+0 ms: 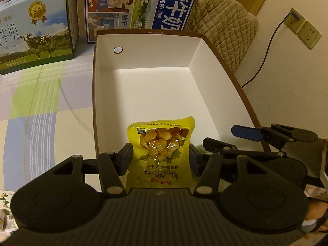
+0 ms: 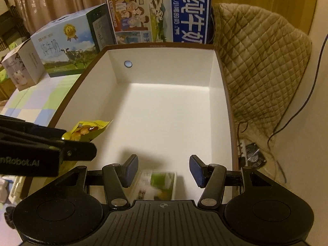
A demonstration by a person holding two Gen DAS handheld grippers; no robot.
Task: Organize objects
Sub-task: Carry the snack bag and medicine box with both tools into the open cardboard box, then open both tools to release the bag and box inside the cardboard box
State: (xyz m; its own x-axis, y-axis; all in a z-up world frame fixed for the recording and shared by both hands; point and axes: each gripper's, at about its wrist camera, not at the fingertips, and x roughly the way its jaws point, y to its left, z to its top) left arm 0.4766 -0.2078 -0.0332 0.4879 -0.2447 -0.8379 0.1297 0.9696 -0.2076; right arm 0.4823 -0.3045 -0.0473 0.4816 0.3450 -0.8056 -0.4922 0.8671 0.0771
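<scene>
My left gripper [image 1: 160, 157] is shut on a yellow chestnut packet [image 1: 162, 141], its pads pressing both side edges. It holds the packet over the near left corner of a white box with a brown rim [image 1: 143, 94]. The right wrist view shows the same packet [image 2: 88, 129] sticking out of that gripper. My right gripper [image 2: 163, 171] hangs over the near end of the box [image 2: 168, 119] with its jaws apart. Under them is a small green-and-white pack [image 2: 157, 184], blurred and clear of the right pad.
Milk cartons stand behind the box: a blue one [image 2: 164, 18] and a cow-print one [image 2: 65, 45], with a small pale carton [image 2: 22, 67] further left. A quilted cushion [image 2: 260, 61] and cables lie to the right. A checked cloth [image 1: 41, 102] covers the table.
</scene>
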